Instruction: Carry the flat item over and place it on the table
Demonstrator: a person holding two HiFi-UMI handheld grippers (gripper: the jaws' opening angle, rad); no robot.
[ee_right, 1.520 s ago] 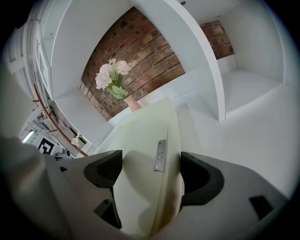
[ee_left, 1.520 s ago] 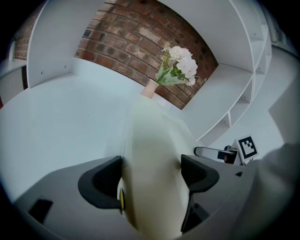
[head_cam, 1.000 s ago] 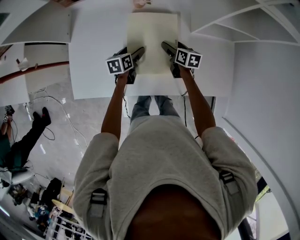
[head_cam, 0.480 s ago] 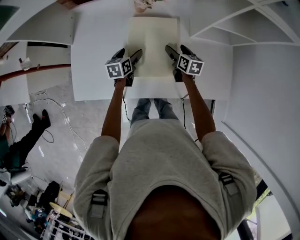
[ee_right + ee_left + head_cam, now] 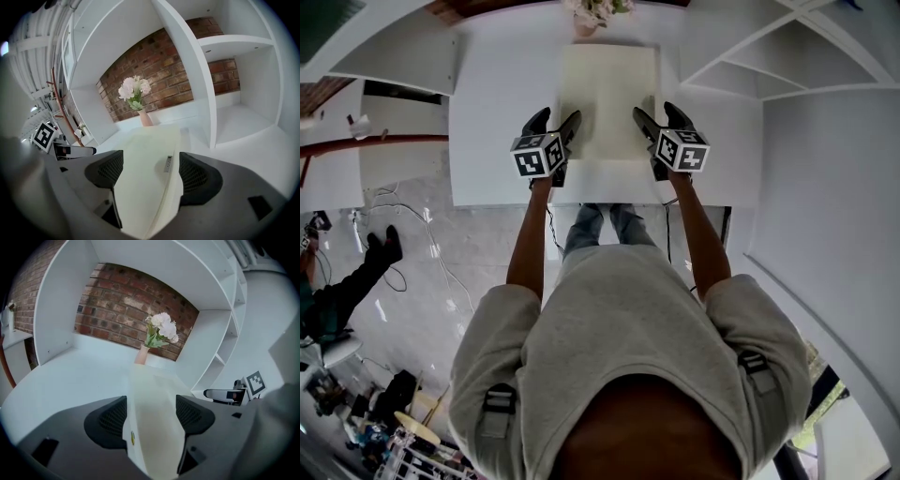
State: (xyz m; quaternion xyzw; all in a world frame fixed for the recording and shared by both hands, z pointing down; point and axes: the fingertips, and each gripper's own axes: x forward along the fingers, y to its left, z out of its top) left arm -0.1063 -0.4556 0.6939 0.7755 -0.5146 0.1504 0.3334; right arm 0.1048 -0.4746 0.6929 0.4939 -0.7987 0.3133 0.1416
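Raised the left tongs [image 5: 555, 120] and the right tongs [image 5: 656, 114] over the last second, closer to the head camera and slightly back toward the near edge. Closed the left tongs in a little from their widest just now, with the board [image 5: 609, 94] between the jaws. Left them fairly wide even so, with the pads [image 5: 110, 420] meeting the board on either side near its left near corner, by the look of the left gripper view. Gripped the right near corner the same way in the right tongs, with the thick pale edge and its small label [image 5: 168, 164] filling the gap from pad to pad. Took nothing else in either.

Brought the near end of the board up with the tongs, judging by how it ran down between the jaws in both gripper views. Left the far end low, on or just above the white worktop [image 5: 497, 112], near the vase [image 5: 141, 355] of pale flowers [image 5: 161, 329] in front of the brick wall [image 5: 117, 301].

Read this as a fresh grip and the start of a lift, not a release. Judged the carry and the set-down yet to come.
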